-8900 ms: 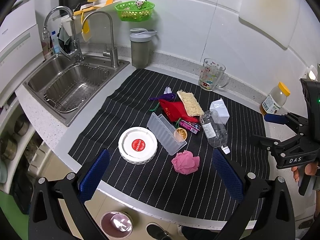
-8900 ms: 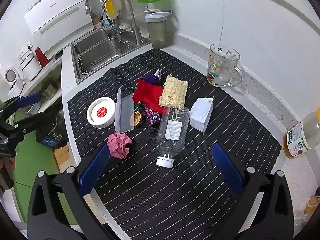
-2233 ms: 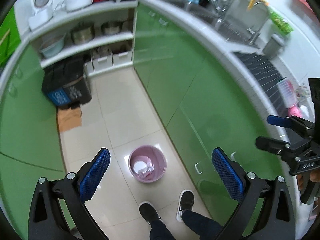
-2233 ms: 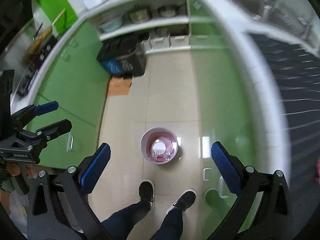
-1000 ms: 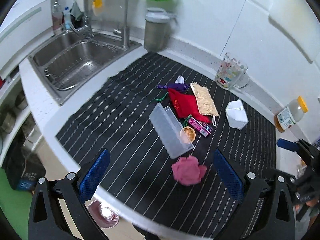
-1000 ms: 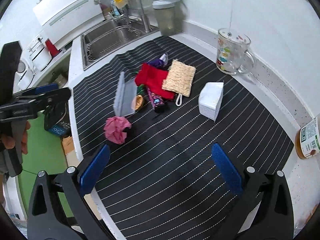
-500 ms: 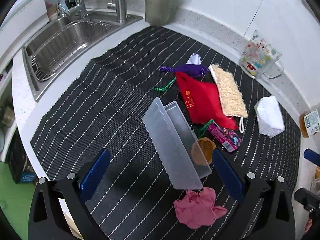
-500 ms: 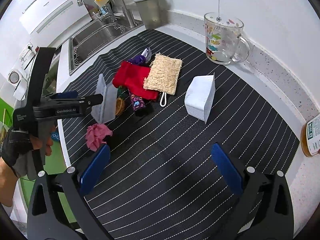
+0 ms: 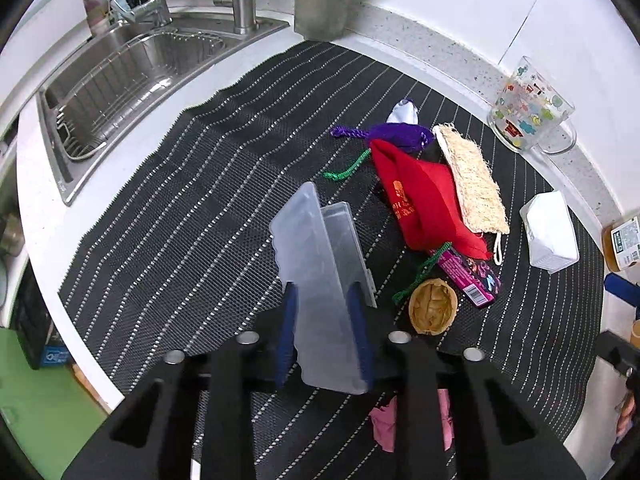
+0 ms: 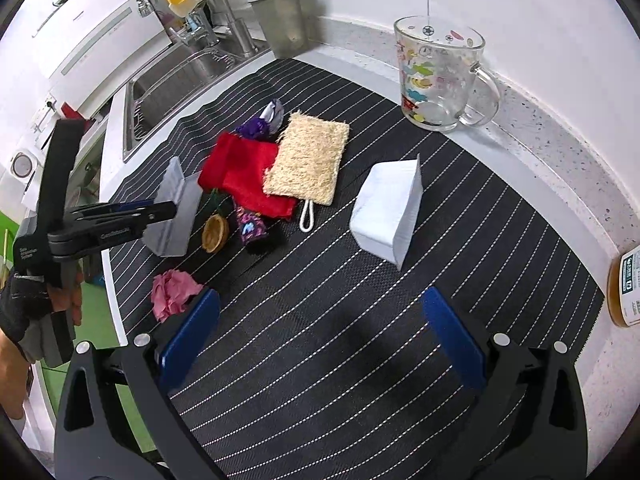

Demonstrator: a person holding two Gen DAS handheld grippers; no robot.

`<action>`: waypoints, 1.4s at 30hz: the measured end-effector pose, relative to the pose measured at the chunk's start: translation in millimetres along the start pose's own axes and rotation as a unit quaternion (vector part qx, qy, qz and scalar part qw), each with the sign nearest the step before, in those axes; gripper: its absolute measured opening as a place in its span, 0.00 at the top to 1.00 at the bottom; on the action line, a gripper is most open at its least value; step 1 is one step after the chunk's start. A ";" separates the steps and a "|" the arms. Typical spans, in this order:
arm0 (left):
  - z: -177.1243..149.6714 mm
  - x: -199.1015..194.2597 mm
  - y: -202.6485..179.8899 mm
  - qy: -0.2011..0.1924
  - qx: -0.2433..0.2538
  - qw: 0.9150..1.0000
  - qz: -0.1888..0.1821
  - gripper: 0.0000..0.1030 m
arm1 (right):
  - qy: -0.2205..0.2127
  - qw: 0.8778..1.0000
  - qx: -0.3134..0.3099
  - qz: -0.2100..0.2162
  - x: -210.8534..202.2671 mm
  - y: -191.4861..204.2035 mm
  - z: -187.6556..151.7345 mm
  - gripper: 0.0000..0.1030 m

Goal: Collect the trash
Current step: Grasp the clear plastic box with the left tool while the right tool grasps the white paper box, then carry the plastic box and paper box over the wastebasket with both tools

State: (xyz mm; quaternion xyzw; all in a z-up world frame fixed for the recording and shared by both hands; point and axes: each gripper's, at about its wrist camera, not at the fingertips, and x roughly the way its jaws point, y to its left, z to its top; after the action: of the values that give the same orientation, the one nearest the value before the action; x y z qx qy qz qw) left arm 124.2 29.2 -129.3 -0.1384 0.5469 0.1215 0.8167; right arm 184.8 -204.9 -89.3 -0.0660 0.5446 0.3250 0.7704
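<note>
My left gripper (image 9: 325, 332) is shut on a clear plastic tray (image 9: 320, 280) lying on the black striped mat (image 9: 180, 220); the right wrist view shows its fingers on the tray (image 10: 180, 208). Beside it lie a walnut shell (image 9: 433, 312), a purple wrapper (image 9: 468, 276), a red pouch (image 9: 420, 204), a loofah pad (image 9: 472, 184), a purple pouch (image 9: 400, 136) and a crumpled pink tissue (image 10: 172, 294). A white carton (image 10: 388, 208) lies further right. My right gripper (image 10: 320, 336) is open and empty above the mat's near part.
A steel sink (image 9: 128, 76) with faucets sits left of the mat. A grey canister (image 10: 280, 20) stands at the back. A printed glass mug (image 10: 436, 76) and an amber jar (image 10: 624, 288) stand on the counter along the white wall. The counter edge drops off at left.
My left gripper has come down onto the tray and shut on it. The right gripper has moved closer over the mat and stays open.
</note>
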 end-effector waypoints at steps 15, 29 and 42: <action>7.2 -25.9 6.3 -0.038 0.012 0.999 -0.004 0.93 | 0.005 0.999 0.027 -0.017 29.7 -37.0 21.2 0.03; 5.0 -30.7 13.8 -0.045 -0.007 0.999 -0.009 0.93 | 0.035 0.999 -0.009 -0.008 65.8 -38.6 29.4 0.92; -14.8 -75.7 14.0 -0.073 -0.020 0.997 -0.012 0.93 | -0.010 0.998 -0.061 0.017 10.2 0.5 34.9 0.98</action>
State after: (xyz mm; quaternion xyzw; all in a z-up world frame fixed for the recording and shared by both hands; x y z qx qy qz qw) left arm 78.4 33.3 -65.8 -0.1517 0.4814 0.1327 0.8530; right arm 214.3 -184.2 -84.3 -0.1005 0.5170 0.3712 0.7648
